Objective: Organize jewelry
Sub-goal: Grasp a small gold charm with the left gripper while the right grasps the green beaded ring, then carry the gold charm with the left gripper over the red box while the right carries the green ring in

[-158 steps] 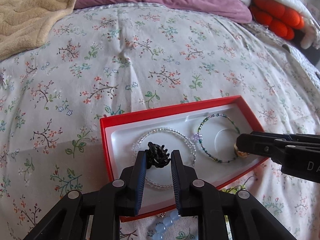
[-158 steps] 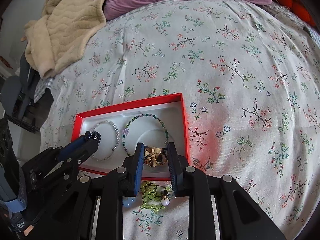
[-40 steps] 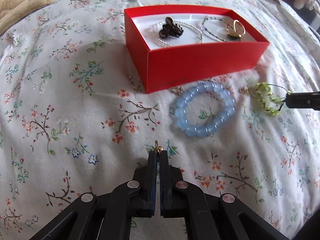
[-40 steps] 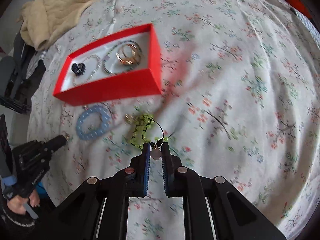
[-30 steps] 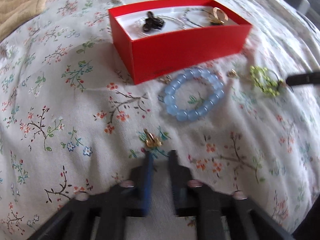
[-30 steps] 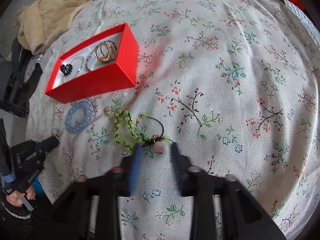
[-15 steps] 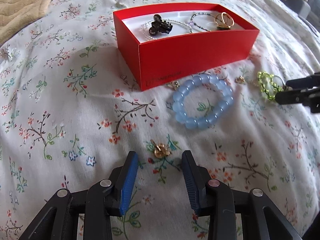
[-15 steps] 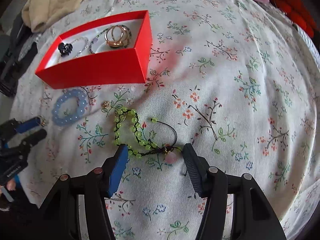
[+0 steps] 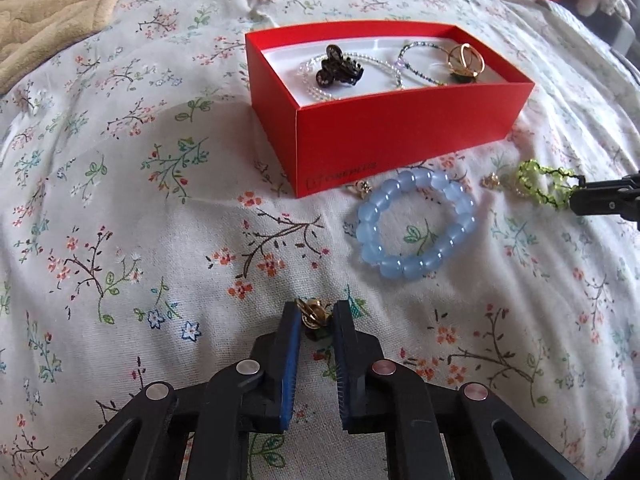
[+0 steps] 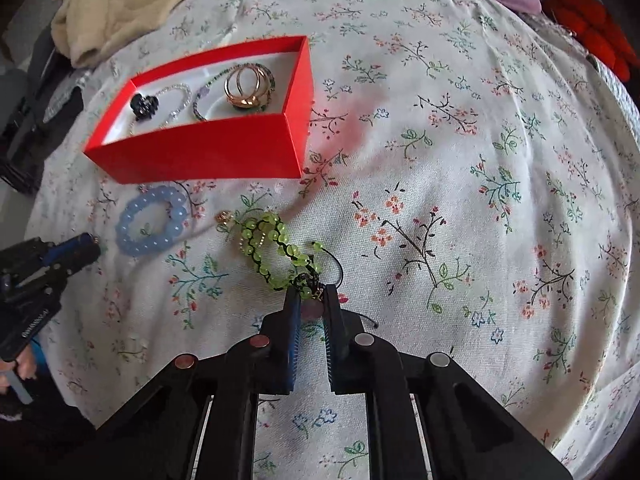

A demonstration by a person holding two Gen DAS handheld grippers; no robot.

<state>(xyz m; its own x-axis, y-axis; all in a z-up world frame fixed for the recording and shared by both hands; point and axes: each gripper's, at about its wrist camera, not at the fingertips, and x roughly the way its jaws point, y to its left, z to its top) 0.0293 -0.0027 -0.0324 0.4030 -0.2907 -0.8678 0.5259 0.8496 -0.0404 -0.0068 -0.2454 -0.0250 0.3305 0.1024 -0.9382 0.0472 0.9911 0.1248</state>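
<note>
Both tongs, wide apart before, closing: left (image 9: 314,320) on gold earring (image 9: 311,315), right (image 10: 310,300) on green bracelet (image 10: 276,254).

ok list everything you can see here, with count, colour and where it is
box: one, red, on the bedspread
hair clip: one, black, in the box
thin bead bracelets: two, clear and dark green, in the box
rings: gold cluster, in the box
chunky bracelet: one, pale blue, in front of the box
green bracelet: one, lime with black cord, beside the blue one
small gold charms: two, near the box
bedspread: white, floral
blanket: beige, far corner
left gripper: black, closing on a gold earring
right gripper: black, closing on the green bracelet's cord end
</note>
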